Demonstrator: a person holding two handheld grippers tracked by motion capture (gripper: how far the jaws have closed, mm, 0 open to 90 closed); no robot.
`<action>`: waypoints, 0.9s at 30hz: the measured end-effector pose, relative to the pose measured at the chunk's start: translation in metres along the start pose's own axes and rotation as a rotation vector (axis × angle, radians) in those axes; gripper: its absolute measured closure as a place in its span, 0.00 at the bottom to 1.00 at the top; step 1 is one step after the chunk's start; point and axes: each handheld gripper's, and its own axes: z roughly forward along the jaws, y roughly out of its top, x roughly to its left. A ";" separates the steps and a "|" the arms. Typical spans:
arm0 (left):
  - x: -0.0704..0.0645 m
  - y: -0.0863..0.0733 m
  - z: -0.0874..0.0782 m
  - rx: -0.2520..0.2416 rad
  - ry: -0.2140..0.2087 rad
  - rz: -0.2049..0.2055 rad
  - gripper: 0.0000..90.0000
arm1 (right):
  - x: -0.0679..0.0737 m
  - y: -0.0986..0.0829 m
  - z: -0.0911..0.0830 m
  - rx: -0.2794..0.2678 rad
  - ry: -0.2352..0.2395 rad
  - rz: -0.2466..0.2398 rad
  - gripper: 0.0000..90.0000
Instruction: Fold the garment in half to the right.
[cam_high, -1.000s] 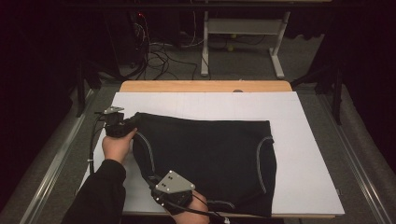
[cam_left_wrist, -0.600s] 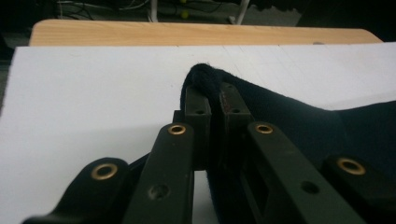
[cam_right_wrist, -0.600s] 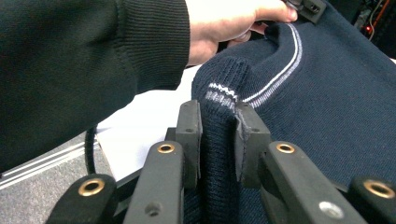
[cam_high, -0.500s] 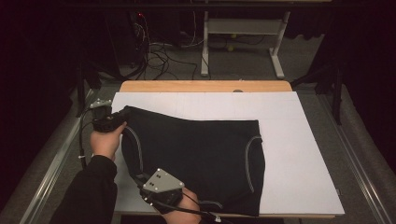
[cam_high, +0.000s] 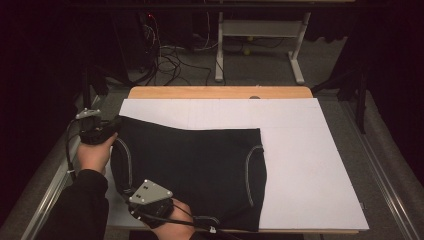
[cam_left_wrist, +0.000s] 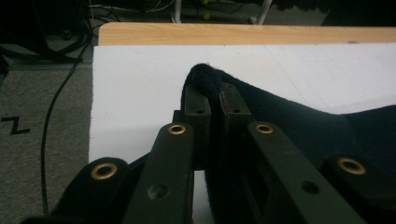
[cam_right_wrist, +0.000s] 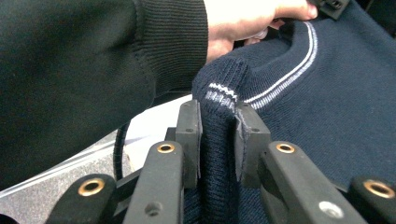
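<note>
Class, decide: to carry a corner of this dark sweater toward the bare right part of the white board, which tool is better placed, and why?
Probably the right tool: shut on the sweater at its near edge, it sits closer to the bare white board. The left tool grips the far left corner, farther from it.

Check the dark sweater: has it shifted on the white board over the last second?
Yes. The dark sweater has slid left across the white board, leaving more bare board on its right, while both hand-held grippers pinch its left edge.

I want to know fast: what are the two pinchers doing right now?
Left gripper: closed, pinching a corner of the dark navy garment.
Right gripper: closed, pinching a fold of the same garment by its pale stripe.
</note>
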 end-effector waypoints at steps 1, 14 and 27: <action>0.003 -0.001 -0.001 0.002 0.001 -0.006 0.90 | 0.002 0.000 0.002 0.002 0.004 0.000 0.84; -0.010 0.002 -0.002 -0.026 -0.028 0.004 0.90 | 0.002 0.000 -0.006 -0.004 -0.014 -0.001 0.84; -0.072 0.016 0.022 -0.018 -0.060 0.057 0.90 | -0.020 -0.015 -0.053 -0.059 -0.080 0.035 0.84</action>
